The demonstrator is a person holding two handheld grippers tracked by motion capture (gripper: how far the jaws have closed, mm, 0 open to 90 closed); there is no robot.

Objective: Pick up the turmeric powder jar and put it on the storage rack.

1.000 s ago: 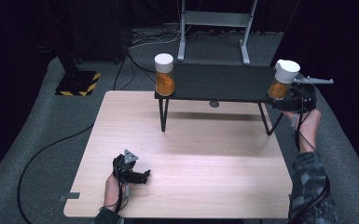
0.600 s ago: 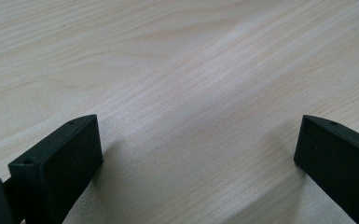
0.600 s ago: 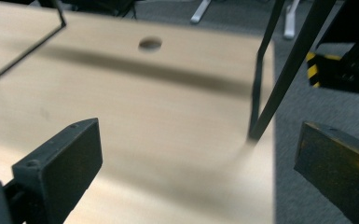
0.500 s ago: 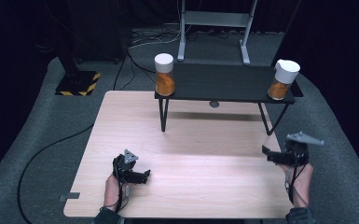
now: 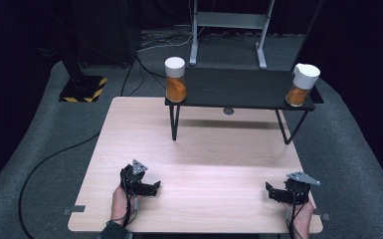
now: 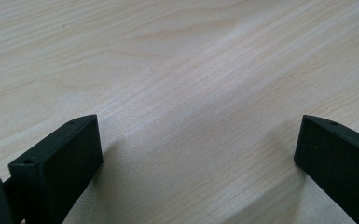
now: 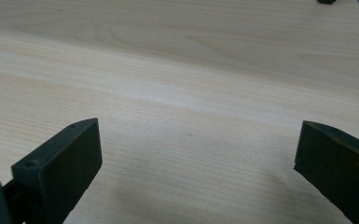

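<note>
Jaws wide apart on left gripper (image 5: 151,187) and right gripper (image 5: 273,193), seemingly just above bare table (image 5: 219,149)

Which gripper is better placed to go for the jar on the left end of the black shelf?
Probably the left. The left gripper rests open on the table's near-left part, roughly below the left jar; the right gripper, also open, sits at the near-right corner.

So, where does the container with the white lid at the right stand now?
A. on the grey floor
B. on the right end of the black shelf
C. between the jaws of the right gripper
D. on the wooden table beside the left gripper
B: the container with the white lid stands on the right end of the black shelf, far from the right gripper, whose jaws stand wide open over the bare wooden table.
</note>
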